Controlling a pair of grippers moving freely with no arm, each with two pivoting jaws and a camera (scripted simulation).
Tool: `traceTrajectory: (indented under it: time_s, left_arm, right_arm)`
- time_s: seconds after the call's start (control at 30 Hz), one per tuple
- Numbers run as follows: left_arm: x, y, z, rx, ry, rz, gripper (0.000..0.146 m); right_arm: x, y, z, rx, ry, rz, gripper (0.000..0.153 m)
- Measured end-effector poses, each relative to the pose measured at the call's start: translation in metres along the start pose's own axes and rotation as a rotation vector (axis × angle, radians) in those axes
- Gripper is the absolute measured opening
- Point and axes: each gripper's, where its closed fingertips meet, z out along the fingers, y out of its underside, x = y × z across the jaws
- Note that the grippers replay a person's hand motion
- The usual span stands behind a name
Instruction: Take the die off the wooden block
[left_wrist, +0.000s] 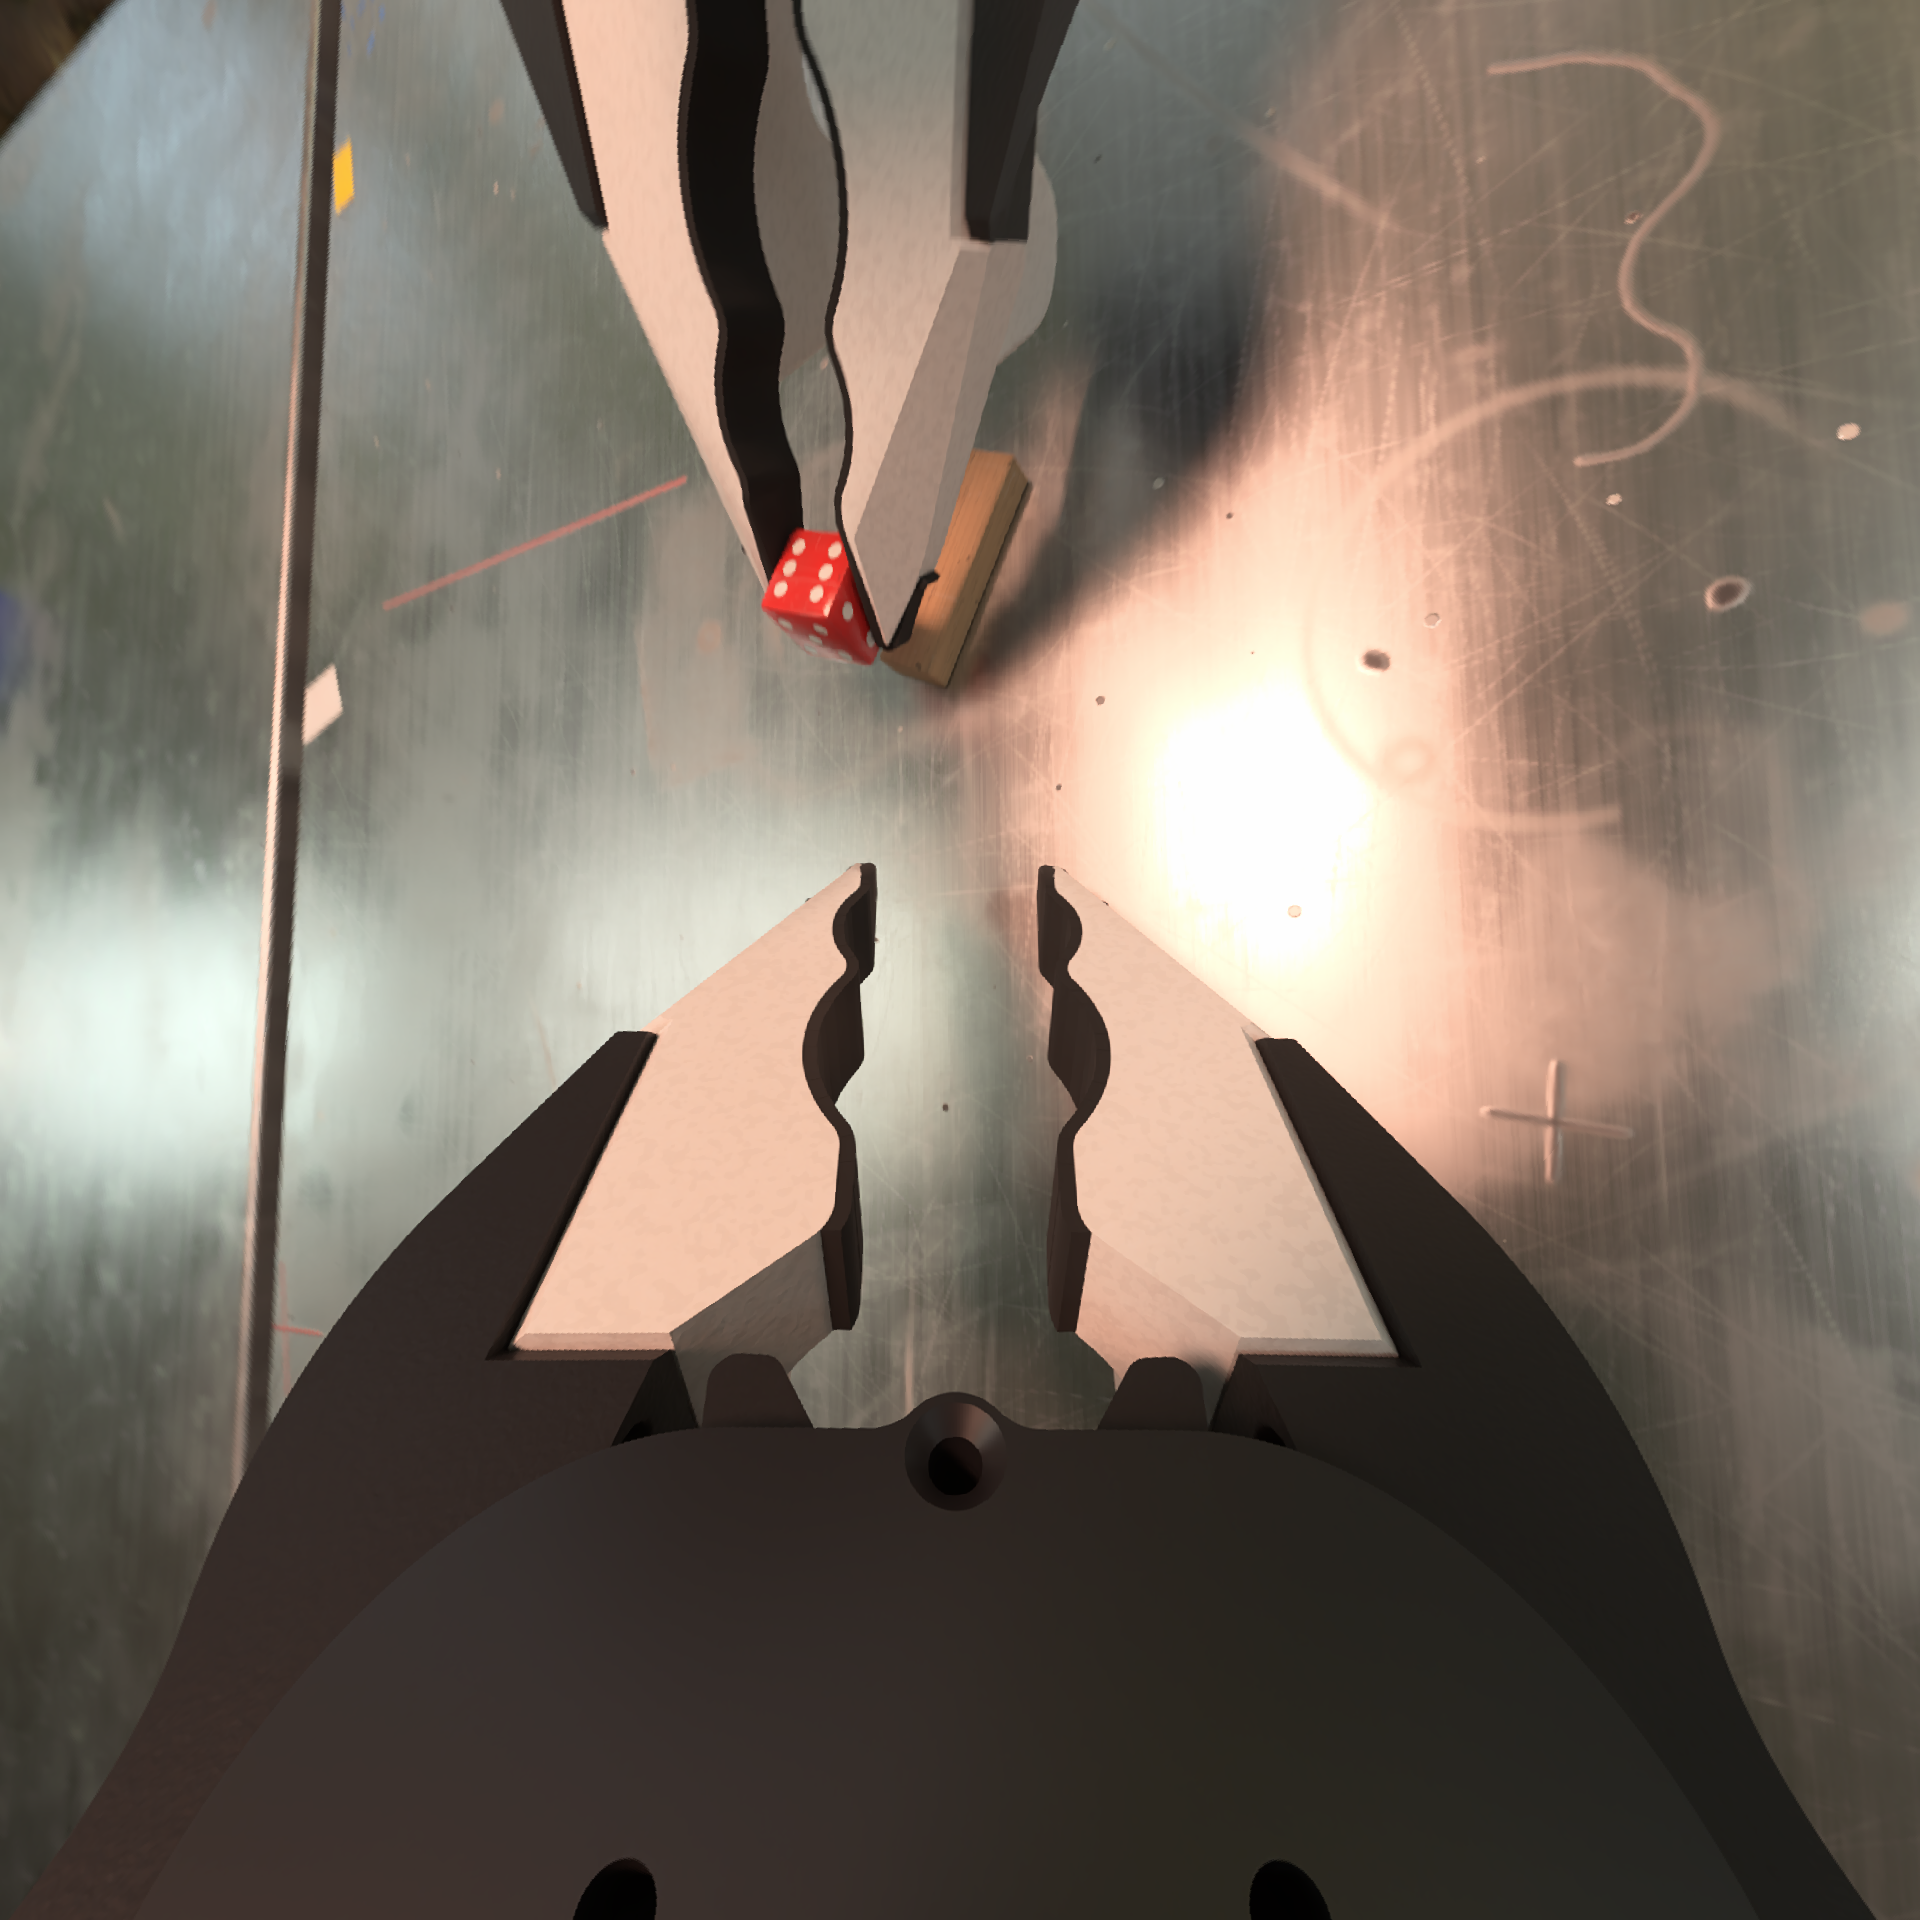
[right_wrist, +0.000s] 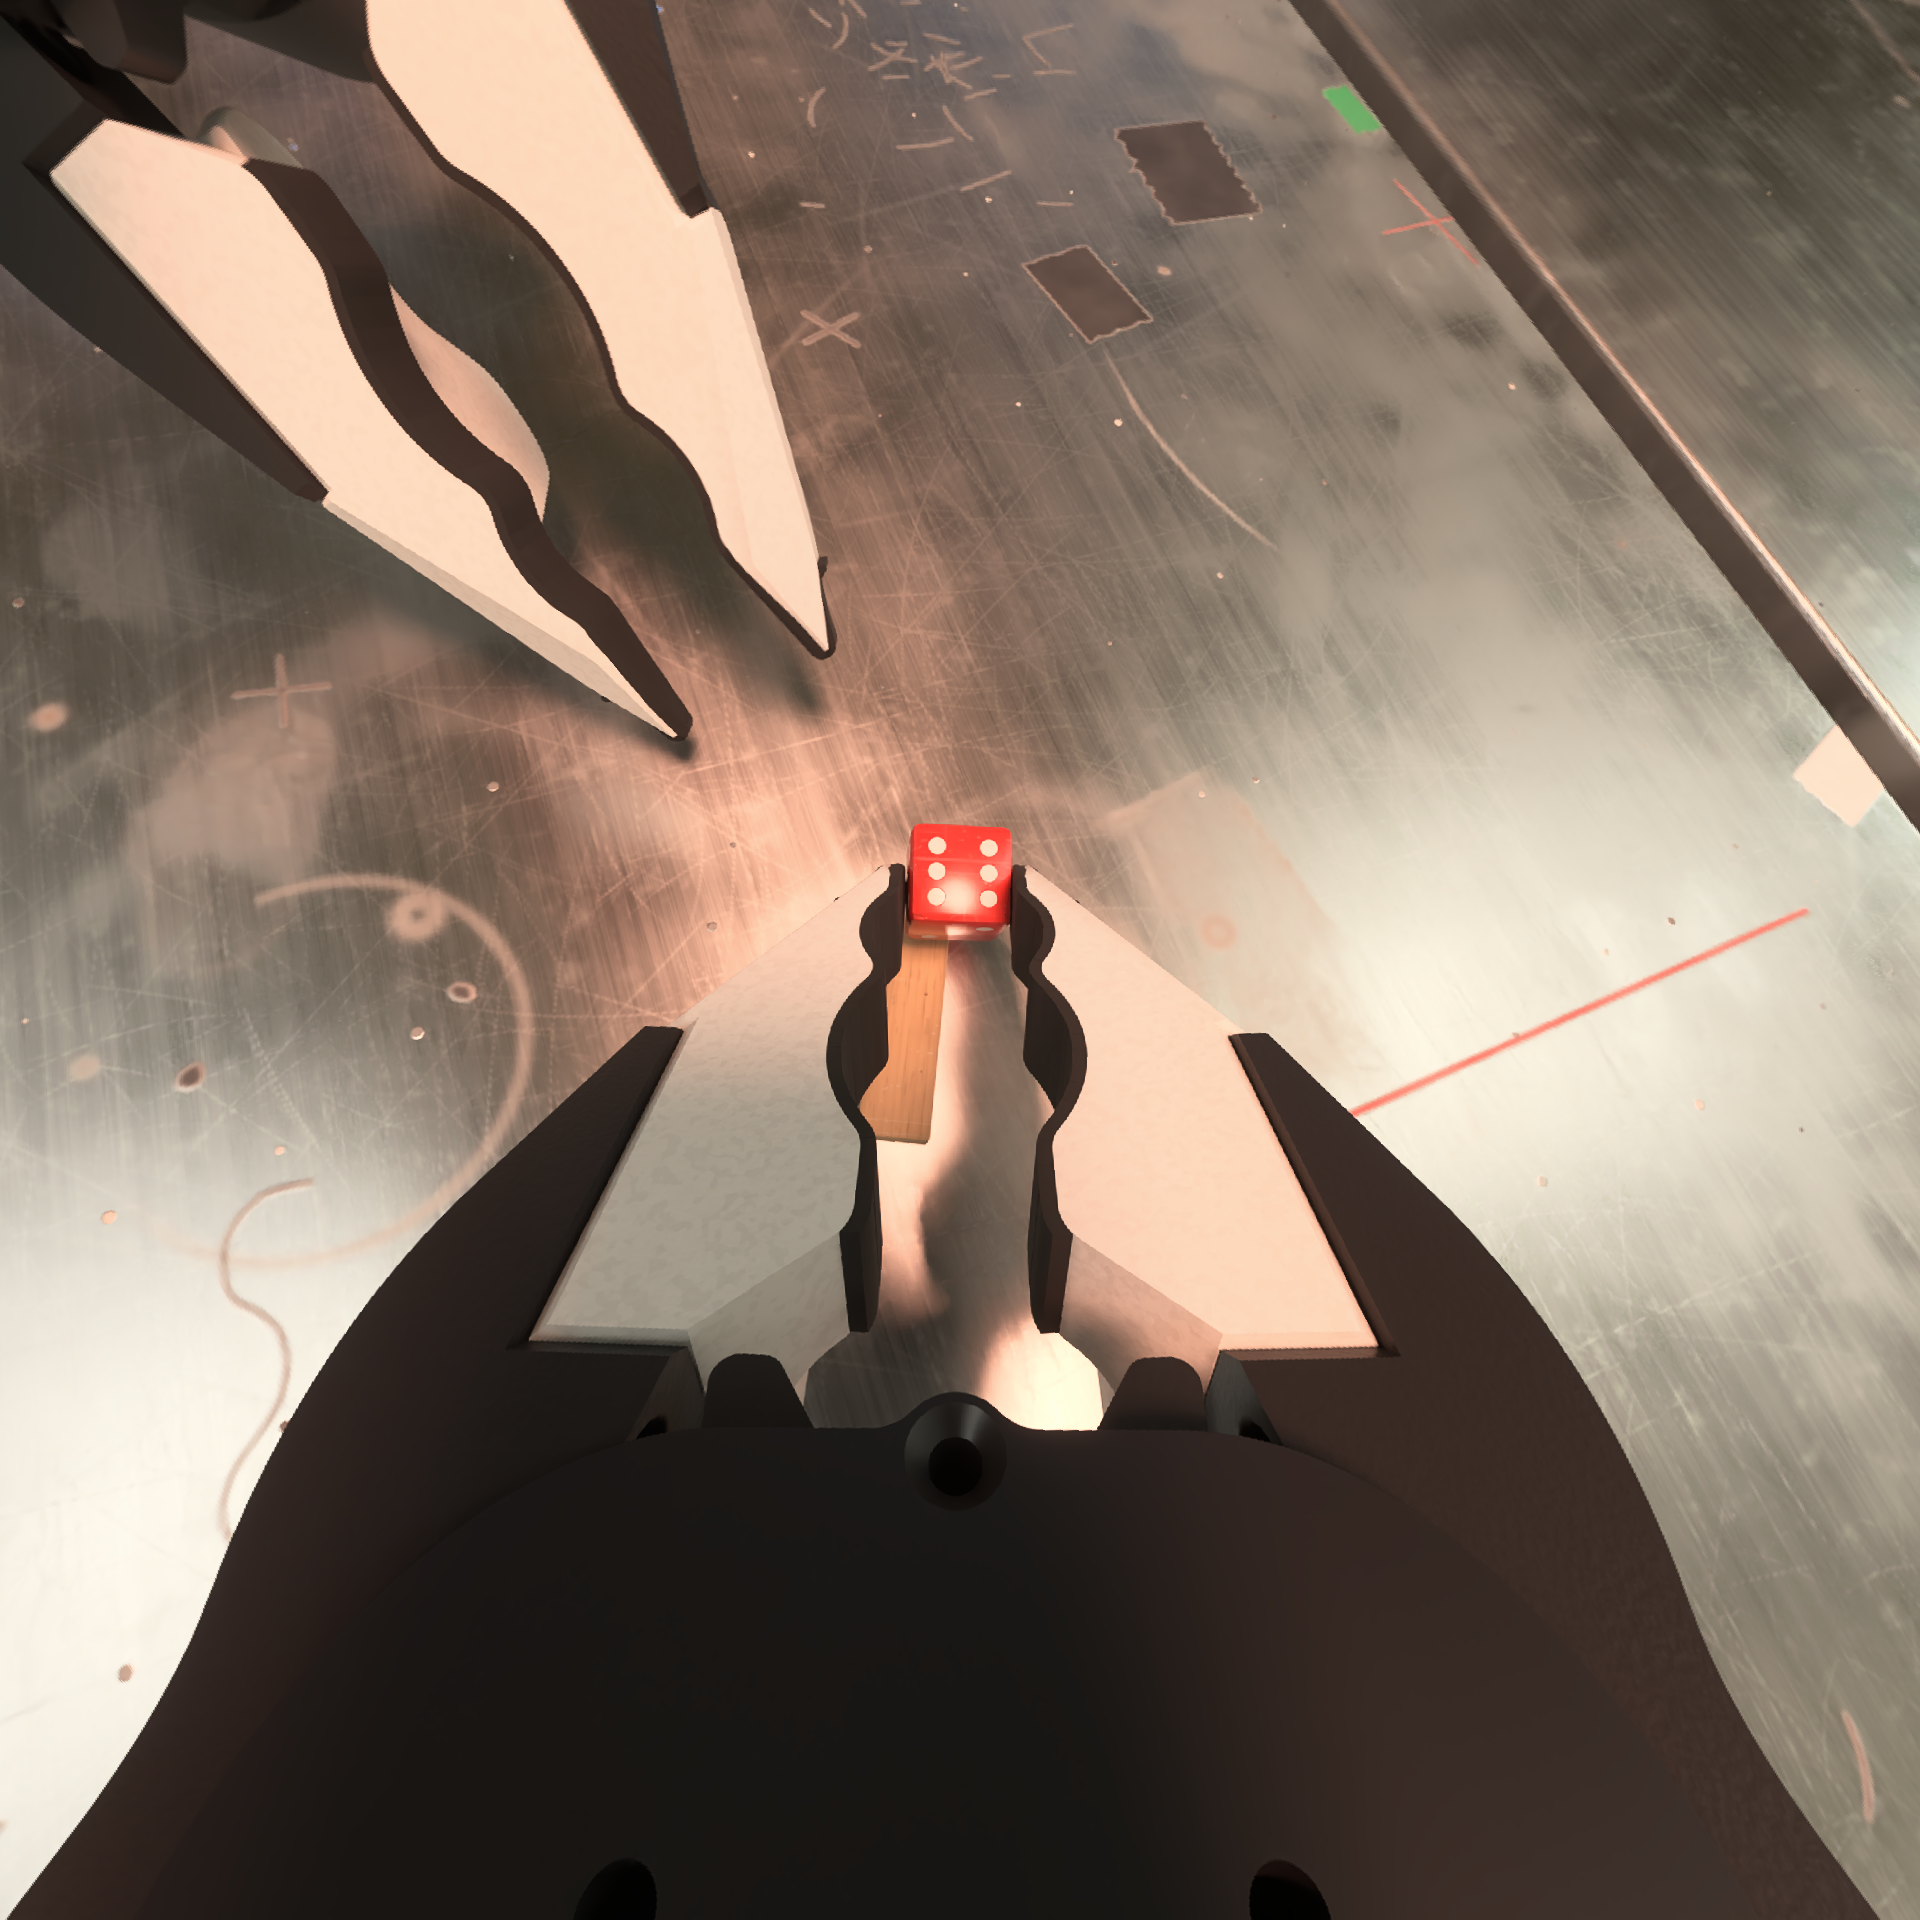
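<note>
Red die (right_wrist: 958, 875) pinched between right gripper (right_wrist: 957, 883) fingers; left gripper (left_wrist: 957, 878) fingers parted, empty.

The die (right_wrist: 959, 873) sits between the fingertips of the right gripper (right_wrist: 957, 883), with the wooden block (right_wrist: 910, 1049) lying beneath and behind it on the table (right_wrist: 1455, 727). The left gripper (left_wrist: 957, 883) faces them from the opposite side, well apart, its 2 fingers spread over bare table.

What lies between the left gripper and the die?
Only bare metal tabletop. In the left wrist view, nothing sits between the open left gripper and the die, which the right gripper holds at its fingertips.
</note>
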Motion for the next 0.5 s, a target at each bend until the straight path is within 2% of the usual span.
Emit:
traceTrajectory:
  time_s: [0.17, 0.23, 0.3, 0.5]
  left_arm:
    - [-0.001, 0.0065, 0.0019, 0.002, 0.037, -0.18, 0.039]
    - [0.0044, 0.0039, 0.0015, 0.019, 0.105, -0.241, 0.045]
    - [0.0044, 0.0025, 0.0013, 0.024, 0.113, -0.262, 0.054]
    - [0.0017, 0.0025, -0.0005, 0.0, 0.065, -0.281, 0.067]
  right_arm:
    - [0.0041, -0.0021, -0.0006, 0.011, -0.016, -0.001, 0.02]
    - [0.0048, -0.0041, -0.0025, 0.023, -0.022, 0.002, 0.02]
    - [0.0051, -0.0055, -0.0034, 0.032, -0.029, 0.005, 0.02]
    - [0.0003, -0.0082, -0.0036, 0.06, -0.068, 0.003, 0.02]
